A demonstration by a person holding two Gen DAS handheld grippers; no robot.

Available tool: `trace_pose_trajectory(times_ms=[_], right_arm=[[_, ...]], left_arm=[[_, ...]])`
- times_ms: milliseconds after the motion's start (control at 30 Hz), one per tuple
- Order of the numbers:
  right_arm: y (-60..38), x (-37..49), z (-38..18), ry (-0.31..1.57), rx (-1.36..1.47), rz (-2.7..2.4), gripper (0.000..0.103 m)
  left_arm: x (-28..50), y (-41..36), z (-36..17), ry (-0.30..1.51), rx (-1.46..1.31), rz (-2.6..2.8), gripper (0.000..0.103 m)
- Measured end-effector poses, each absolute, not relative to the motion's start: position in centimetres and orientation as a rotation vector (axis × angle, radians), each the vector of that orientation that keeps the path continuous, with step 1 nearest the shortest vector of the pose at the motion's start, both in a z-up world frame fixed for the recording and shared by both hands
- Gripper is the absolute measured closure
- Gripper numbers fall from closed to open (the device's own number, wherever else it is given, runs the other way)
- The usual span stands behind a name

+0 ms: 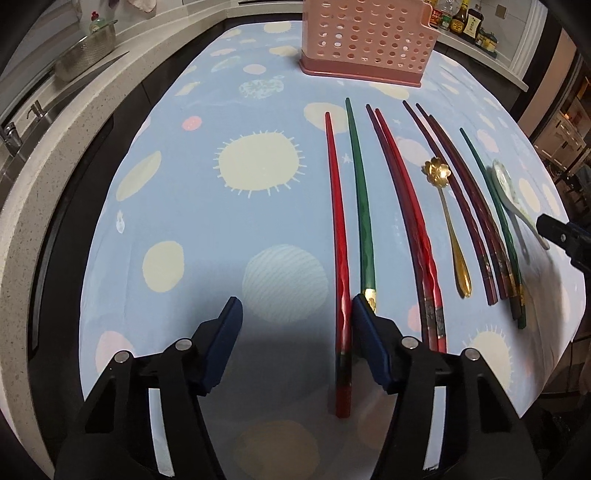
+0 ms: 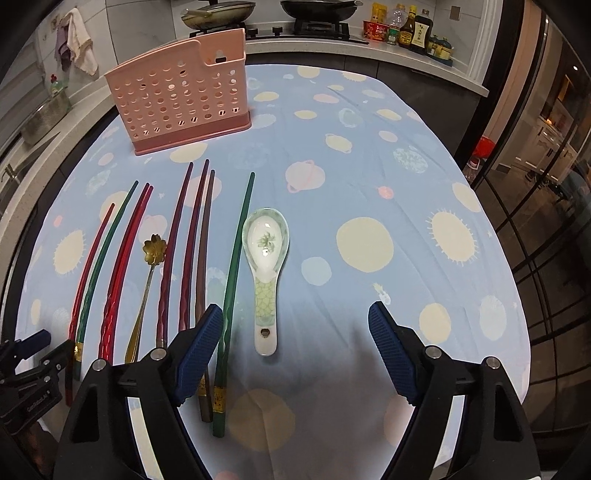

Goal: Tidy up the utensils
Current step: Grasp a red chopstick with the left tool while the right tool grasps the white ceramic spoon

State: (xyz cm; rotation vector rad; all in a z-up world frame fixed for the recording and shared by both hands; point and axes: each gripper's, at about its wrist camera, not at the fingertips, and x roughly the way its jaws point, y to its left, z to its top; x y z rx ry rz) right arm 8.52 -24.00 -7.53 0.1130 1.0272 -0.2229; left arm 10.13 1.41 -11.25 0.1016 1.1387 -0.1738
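Several chopsticks, red, green and dark purple, lie side by side on the blue spotted tablecloth [image 1: 184, 203]. My left gripper [image 1: 295, 314] stands open just above the cloth. The leftmost red chopstick [image 1: 338, 221] lies between its fingers, close to the right finger [image 1: 364, 317]; a green chopstick [image 1: 360, 203] lies just beyond that finger. My right gripper [image 2: 295, 328] is open around the handle of a white ceramic spoon [image 2: 264, 251], with a green chopstick [image 2: 236, 258] beside its left finger [image 2: 201, 339]. A gold flower spoon [image 2: 147, 277] lies among the chopsticks. The pink perforated utensil holder [image 2: 177, 107] stands upright at the far end.
A stone counter [image 1: 55, 147] with a sink and a metal basket runs along the left. A stove with two pans [image 2: 317, 9] and sauce bottles [image 2: 413, 31] sits behind the table. The table's right edge drops off near a dark glass door [image 2: 535, 221].
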Motion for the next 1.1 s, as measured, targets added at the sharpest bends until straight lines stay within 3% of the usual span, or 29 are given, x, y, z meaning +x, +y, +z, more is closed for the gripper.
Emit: trace_pose_trajectory(times_ms=[133, 200, 267, 333, 500, 667, 1100], right_arm=[[-24.0, 8.7, -7.7, 1.035, 0.116, -0.221, 0.031], [-23.9, 8.8, -7.9, 1.044, 0.118, -0.215, 0.035], [-23.8, 8.9, -7.9, 1.048, 0.12, -0.209, 0.039], [-23.7, 9.0, -8.0, 1.05, 0.119, -0.202, 0.042], [-23.6, 9.2, -8.1, 1.053, 0.128, -0.195, 0.047], [-23.5, 9.3, -8.2, 1.058, 0.131, -0.187, 0.052], [-25.6, 10.1, -8.7, 1.062, 0.241, -0.18, 0.073]], left_arm=[[9.3, 1.4, -11.2, 1.142, 0.107, -0.194, 0.052], [9.3, 1.6, -11.1, 1.143, 0.094, -0.198, 0.059], [9.3, 1.9, -11.0, 1.149, 0.073, -0.205, 0.074], [9.0, 2.3, -10.9, 1.164, 0.046, -0.224, 0.079], [8.0, 2.7, -10.9, 1.181, 0.036, -0.241, 0.083], [7.6, 2.7, -10.9, 1.19, 0.027, -0.258, 0.095], [9.7, 1.9, -10.9, 1.152, 0.038, -0.261, 0.096]])
